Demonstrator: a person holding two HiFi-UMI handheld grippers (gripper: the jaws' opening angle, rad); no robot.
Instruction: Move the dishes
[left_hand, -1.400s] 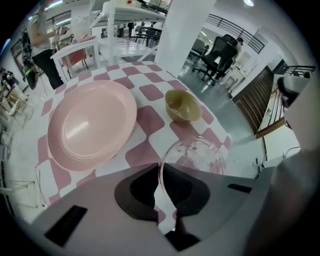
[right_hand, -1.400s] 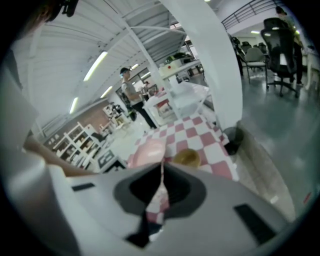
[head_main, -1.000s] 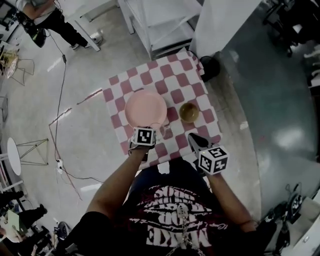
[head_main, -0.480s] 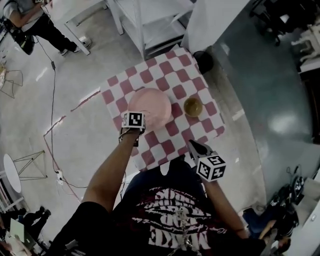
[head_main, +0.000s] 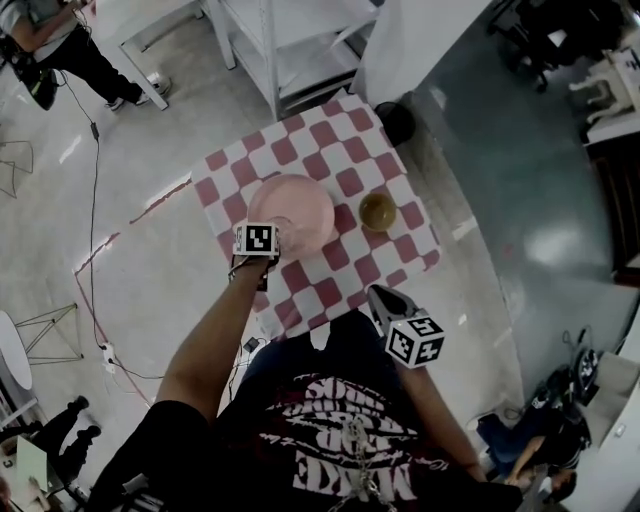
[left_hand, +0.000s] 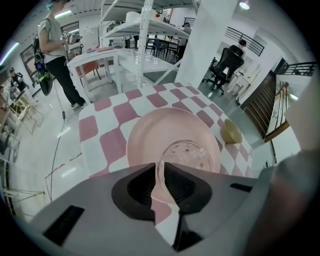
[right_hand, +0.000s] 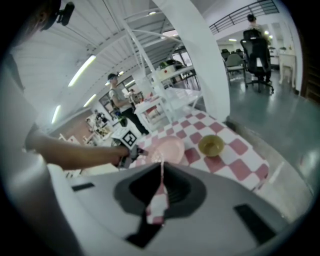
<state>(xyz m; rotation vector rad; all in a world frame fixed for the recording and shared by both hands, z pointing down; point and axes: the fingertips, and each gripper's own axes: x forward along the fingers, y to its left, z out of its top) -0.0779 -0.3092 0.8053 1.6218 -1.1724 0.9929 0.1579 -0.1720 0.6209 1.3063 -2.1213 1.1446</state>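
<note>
A pink plate (head_main: 292, 208) lies mid-table on the red-and-white checked cloth (head_main: 345, 150), with a small olive-yellow bowl (head_main: 378, 211) to its right. My left gripper (head_main: 276, 231) is at the plate's near-left rim, shut on the rim of a clear glass dish (left_hand: 192, 152) that hangs over the plate (left_hand: 165, 130). In the left gripper view its jaws (left_hand: 160, 172) pinch the glass wall. My right gripper (head_main: 380, 295) hovers off the table's near edge, shut with nothing in it (right_hand: 161, 167). From there the bowl (right_hand: 211, 145) and plate (right_hand: 169, 149) lie ahead.
A white shelf rack (head_main: 290, 45) and a white pillar (head_main: 425, 40) stand behind the table. A black round object (head_main: 396, 122) sits on the floor at the table's far right corner. A person (head_main: 50, 45) stands far left, and a cable (head_main: 95, 170) runs across the floor.
My left gripper has carried the clear glass dish from the table's near part to above the pink plate's near-left side. The right gripper has stayed off the near edge.
</note>
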